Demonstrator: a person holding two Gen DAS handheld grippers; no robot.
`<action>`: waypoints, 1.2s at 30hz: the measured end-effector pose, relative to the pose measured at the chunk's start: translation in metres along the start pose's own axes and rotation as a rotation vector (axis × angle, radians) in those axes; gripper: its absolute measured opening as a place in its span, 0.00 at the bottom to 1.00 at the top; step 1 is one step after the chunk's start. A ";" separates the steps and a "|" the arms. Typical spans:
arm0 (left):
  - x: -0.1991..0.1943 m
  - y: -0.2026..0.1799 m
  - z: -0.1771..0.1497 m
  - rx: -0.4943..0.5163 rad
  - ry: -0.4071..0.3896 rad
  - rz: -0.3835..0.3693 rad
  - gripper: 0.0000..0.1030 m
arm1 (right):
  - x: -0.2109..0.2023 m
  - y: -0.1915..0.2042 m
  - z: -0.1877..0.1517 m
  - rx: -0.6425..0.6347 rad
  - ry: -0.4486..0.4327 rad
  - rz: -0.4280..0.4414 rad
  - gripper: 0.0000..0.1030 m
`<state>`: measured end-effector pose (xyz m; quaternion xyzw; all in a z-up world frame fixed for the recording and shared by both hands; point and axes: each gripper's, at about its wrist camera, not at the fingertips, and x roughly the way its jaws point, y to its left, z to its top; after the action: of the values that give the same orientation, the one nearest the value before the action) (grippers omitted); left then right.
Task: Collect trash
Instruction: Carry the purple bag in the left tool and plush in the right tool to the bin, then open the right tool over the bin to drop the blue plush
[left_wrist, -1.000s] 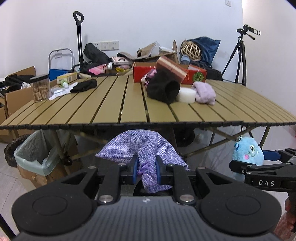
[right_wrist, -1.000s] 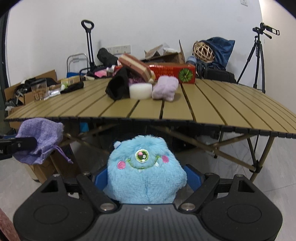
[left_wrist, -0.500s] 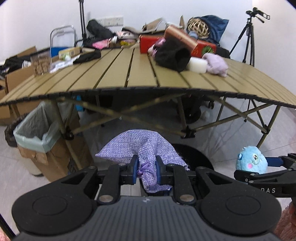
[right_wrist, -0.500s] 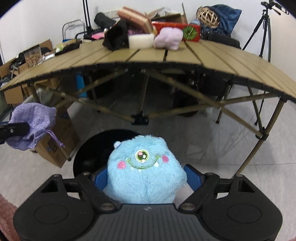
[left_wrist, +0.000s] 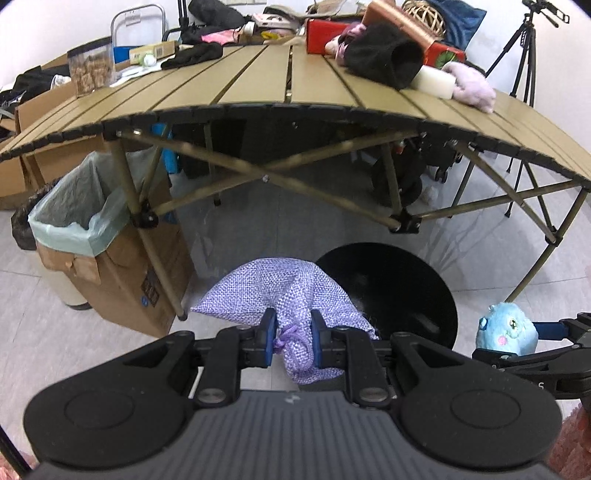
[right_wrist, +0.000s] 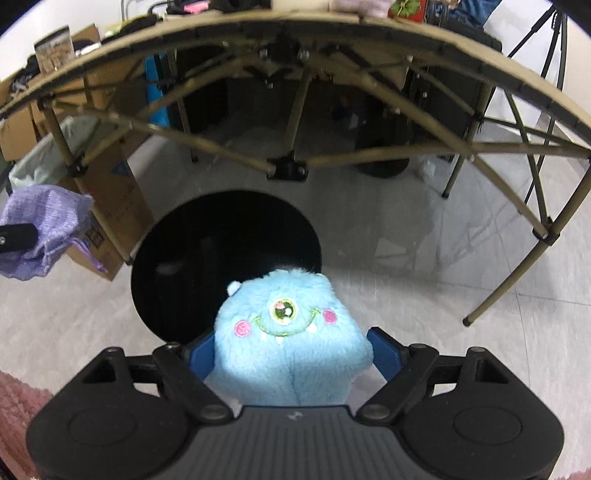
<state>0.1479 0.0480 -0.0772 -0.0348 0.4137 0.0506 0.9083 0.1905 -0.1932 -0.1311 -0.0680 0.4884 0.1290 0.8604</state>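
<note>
Both grippers lower now, blue plush toy (right_wrist: 291, 343) clamped above black bin (right_wrist: 225, 254).

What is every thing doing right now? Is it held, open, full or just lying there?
Purple pouch: pinched in the left gripper, hanging over the floor.
Blue monster toy: squeezed in the right gripper, upright, above the black bin.
Black bin: open, on the floor; inside too dark to tell.
Lined cardboard box: open, bag fitted, on the floor.
Table: standing, things lying on top.

A coarse woven purple cloth pouch (left_wrist: 291, 291), a fluffy blue plush toy (right_wrist: 288, 343), and glossy floor tiles (right_wrist: 424, 258).
</note>
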 end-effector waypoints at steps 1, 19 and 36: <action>0.001 0.000 0.000 0.000 0.005 0.002 0.19 | 0.002 0.000 0.000 0.001 0.012 0.000 0.81; 0.021 0.009 -0.002 -0.024 0.075 0.007 0.19 | 0.019 0.014 0.017 -0.007 0.021 0.042 0.81; 0.028 0.014 -0.002 -0.042 0.092 0.007 0.19 | 0.041 0.039 0.042 -0.051 -0.010 0.094 0.81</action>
<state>0.1629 0.0630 -0.0996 -0.0547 0.4540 0.0606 0.8873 0.2342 -0.1394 -0.1439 -0.0662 0.4833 0.1819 0.8538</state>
